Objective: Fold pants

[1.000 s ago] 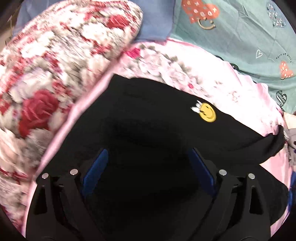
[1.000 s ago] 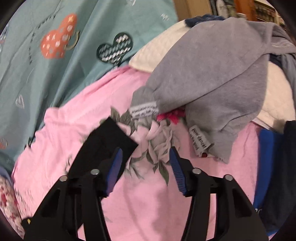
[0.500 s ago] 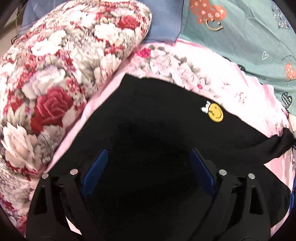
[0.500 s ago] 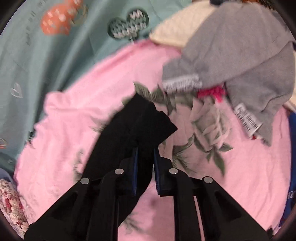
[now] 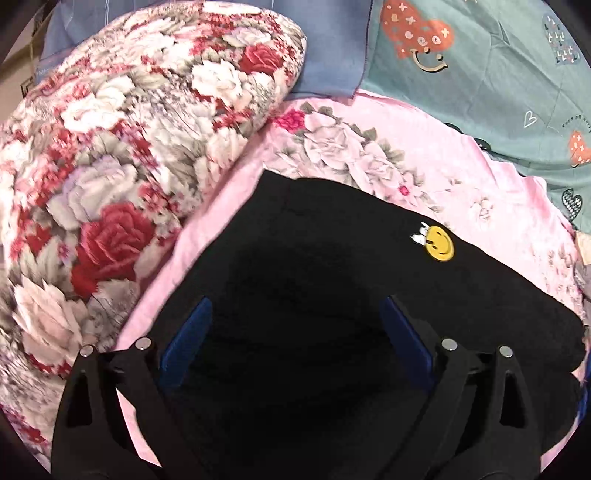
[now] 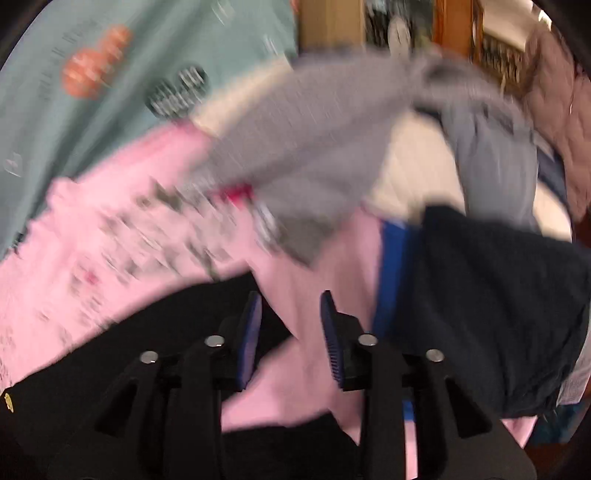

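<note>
A bed fills most of both views, covered by a pink sheet (image 5: 436, 147) printed with pale roses. At its left lies a thick rolled quilt (image 5: 129, 155) with red and white flowers. Behind it sits a plain blue cloth (image 5: 328, 62), and beside that a teal blanket (image 5: 480, 74) patterned with hearts. In the blurred right wrist view, wooden furniture (image 6: 332, 26) stands beyond the bed under warm indoor light; its details cannot be made out.

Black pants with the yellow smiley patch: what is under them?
The black pants lie on a pink floral sheet, which shows all around their edges. Whatever lies directly beneath the fabric is covered.
</note>
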The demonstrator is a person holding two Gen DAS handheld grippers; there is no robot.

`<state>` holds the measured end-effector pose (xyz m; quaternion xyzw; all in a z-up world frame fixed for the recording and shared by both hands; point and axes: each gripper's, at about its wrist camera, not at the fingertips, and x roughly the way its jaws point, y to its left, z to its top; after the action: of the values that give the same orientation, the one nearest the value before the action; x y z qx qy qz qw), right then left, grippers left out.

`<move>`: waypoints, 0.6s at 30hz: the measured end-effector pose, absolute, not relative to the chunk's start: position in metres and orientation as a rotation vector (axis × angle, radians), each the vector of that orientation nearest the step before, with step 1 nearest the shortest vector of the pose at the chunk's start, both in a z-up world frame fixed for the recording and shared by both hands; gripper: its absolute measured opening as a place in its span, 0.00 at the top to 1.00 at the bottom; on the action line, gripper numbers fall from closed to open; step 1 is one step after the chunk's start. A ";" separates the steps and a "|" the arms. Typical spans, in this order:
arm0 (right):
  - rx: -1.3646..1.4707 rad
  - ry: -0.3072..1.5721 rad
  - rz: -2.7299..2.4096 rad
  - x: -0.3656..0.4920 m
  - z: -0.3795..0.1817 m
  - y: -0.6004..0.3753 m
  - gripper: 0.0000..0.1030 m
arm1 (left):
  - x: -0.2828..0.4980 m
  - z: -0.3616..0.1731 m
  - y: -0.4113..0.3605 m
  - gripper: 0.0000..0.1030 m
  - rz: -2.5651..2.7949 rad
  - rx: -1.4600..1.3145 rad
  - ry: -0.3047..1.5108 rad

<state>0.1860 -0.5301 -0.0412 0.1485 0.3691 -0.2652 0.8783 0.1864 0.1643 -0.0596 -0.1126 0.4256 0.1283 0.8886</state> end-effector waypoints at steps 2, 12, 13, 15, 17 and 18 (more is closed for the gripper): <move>0.242 0.744 -0.313 0.207 -0.028 -0.477 0.24 | 0.186 -0.057 0.168 0.06 0.293 -0.208 0.871; -0.258 0.956 0.320 0.299 -0.109 -0.209 0.25 | 0.181 -0.050 0.194 0.06 0.285 -0.166 0.826; -0.303 0.976 0.335 0.305 -0.118 -0.201 0.25 | 0.182 -0.052 0.196 0.06 0.279 -0.148 0.824; -0.327 0.966 0.385 0.311 -0.127 -0.196 0.34 | 0.189 -0.056 0.199 0.06 0.229 -0.141 0.832; -0.294 0.980 0.451 0.315 -0.125 -0.203 0.80 | 0.200 -0.063 0.199 0.06 0.209 -0.132 0.851; -0.285 0.992 0.455 0.320 -0.123 -0.202 0.91 | 0.207 -0.066 0.198 0.06 0.195 -0.135 0.859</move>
<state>0.3197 -0.2019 -0.1227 -0.1351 0.4701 0.2158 0.8451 0.2072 0.1975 -0.0662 -0.0653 0.4155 0.0943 0.9023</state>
